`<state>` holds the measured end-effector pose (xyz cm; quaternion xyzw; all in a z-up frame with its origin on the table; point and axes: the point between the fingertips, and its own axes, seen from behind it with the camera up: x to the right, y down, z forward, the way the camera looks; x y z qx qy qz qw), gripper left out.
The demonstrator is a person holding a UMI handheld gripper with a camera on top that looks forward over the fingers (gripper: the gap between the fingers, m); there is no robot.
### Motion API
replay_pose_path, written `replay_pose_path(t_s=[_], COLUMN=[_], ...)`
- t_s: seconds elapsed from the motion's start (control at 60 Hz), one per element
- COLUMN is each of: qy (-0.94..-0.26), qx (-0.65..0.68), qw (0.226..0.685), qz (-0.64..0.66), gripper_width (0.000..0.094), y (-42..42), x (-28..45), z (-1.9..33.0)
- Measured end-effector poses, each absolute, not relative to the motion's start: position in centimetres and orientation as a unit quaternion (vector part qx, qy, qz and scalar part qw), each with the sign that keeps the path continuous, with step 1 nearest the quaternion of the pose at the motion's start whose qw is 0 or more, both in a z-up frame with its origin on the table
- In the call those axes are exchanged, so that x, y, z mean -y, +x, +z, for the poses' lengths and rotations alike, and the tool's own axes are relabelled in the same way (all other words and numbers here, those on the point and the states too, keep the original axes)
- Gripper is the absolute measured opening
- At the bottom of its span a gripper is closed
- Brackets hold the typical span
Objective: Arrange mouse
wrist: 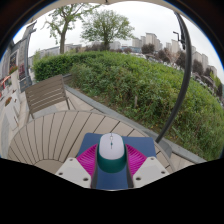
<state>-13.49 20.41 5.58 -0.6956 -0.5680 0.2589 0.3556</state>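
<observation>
A white mouse with a dark teal rear (111, 150) sits between my gripper's two fingers, over a blue mouse pad (143, 147) that lies on a round slatted wooden table (50, 135). My gripper (111, 160) has both pink pads pressed against the mouse's sides, left pad (88, 160) and right pad (135, 160). I cannot tell whether the mouse rests on the mouse pad or hangs just above it.
A slatted wooden chair (47, 95) stands to the left beyond the table. A hedge (130, 85) fills the ground ahead. A dark curved pole (185, 70) rises at the right. Trees and buildings stand far off.
</observation>
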Motion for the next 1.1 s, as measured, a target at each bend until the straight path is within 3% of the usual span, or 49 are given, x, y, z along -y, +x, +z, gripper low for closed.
replay_pose_path(t_s=[0.133, 0.283, 0.367, 0.4, 0.55, 0.667, 0.85, 1.1], qy=[-0.710, -0.705, -0.715, -0.717, -0.718, -0.715, -0.707, -0.699], qx=[0.578, 0.584, 0.578, 0.577, 0.592, 0.615, 0.635, 0.632], qw=[0.317, 0.311, 0.308, 0.306, 0.279, 0.254, 0.233, 0.249], qz=[0.249, 0.257, 0.244, 0.242, 0.238, 0.214, 0.206, 0.224], gripper_width=[0.0420, 0.0533, 0.0870, 0.0831, 0.0848, 0.0840, 0.0843, 0.0844], y=[-11.9, -11.7, -10.6, -9.7, -0.9, 7.7, 16.1, 16.5], x=[-23.0, -23.2, -23.6, -23.4, -19.9, -17.5, -14.5, -14.6], z=[-0.6, -1.6, -0.5, 0.7, 8.0, 11.7, 14.6, 16.4])
